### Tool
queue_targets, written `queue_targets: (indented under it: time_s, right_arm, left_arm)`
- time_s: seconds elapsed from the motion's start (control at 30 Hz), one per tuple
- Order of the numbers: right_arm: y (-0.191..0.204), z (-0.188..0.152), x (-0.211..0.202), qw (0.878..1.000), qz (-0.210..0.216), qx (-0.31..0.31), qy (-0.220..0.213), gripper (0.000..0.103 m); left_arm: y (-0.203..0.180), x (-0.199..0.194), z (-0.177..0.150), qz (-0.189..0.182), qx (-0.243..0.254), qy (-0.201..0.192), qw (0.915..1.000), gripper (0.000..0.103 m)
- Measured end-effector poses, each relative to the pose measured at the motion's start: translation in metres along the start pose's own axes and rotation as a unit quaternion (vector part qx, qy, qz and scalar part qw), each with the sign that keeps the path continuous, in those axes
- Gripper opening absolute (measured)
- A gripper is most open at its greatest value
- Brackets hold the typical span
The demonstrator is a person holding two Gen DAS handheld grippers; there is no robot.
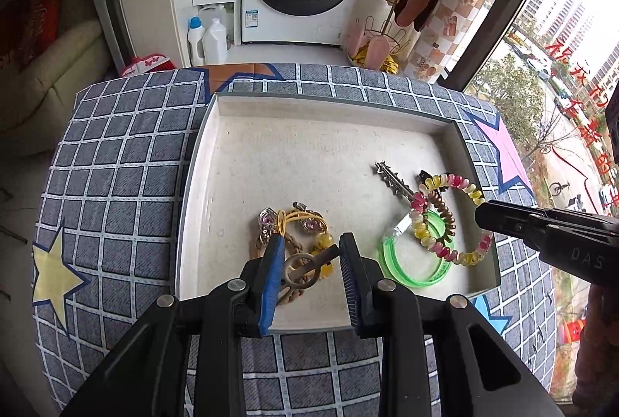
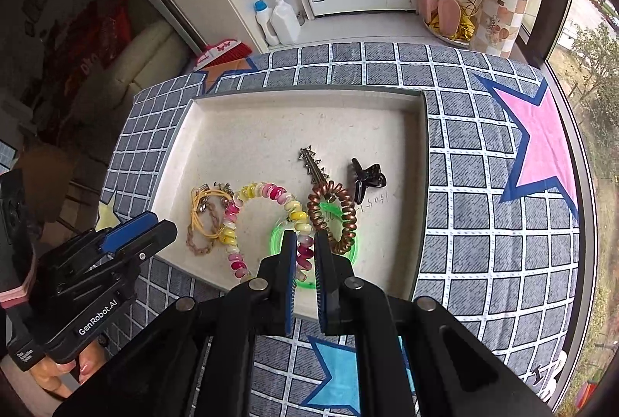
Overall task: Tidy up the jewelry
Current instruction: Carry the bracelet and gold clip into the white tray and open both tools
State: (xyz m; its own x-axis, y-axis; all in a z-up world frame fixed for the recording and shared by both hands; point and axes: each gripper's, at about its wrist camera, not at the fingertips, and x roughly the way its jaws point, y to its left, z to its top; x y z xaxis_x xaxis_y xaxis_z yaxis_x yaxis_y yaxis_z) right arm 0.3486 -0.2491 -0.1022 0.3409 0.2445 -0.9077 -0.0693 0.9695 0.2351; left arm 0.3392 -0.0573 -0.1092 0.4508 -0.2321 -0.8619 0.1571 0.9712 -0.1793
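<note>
Neon-green bangle (image 1: 414, 264); pink-yellow-white beaded bracelet (image 2: 267, 219); grey-checked cloth (image 1: 116, 161).

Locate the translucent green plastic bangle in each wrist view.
Left wrist view: translucent green plastic bangle lies lower right in the shallow white tray, under the beaded bracelet.
Right wrist view: bangle sits bottom centre, just beyond the right gripper.
Shared landmark: spiked metal hair clip.

We hold the left gripper (image 1: 311, 262) at lower centre, jaws partly apart, angled downward; our right gripper (image 2: 305, 254) points down too, jaws nearly closed.
</note>
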Motion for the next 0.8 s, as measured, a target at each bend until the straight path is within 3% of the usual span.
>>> queue_targets:
  time_s: [0.2,0.43,0.8]
  right_arm:
    - [-0.006,0.009,0.02,1.0,-0.018,0.004,0.009,0.009]
    - [-0.012,0.005,0.035,0.999,-0.029,0.012,0.019,0.009]
    - [-0.022,0.004,0.041,0.999,-0.028,0.022,0.023,0.01]
  left_arm:
    - [0.001,0.026,0.004,0.026,-0.006,0.013,0.9996,0.042]
    - [-0.005,0.043,-0.001,0.057,0.02,0.02,0.998,0.042]
    - [-0.006,0.054,-0.003,0.075,0.028,0.028,0.9964,0.042]
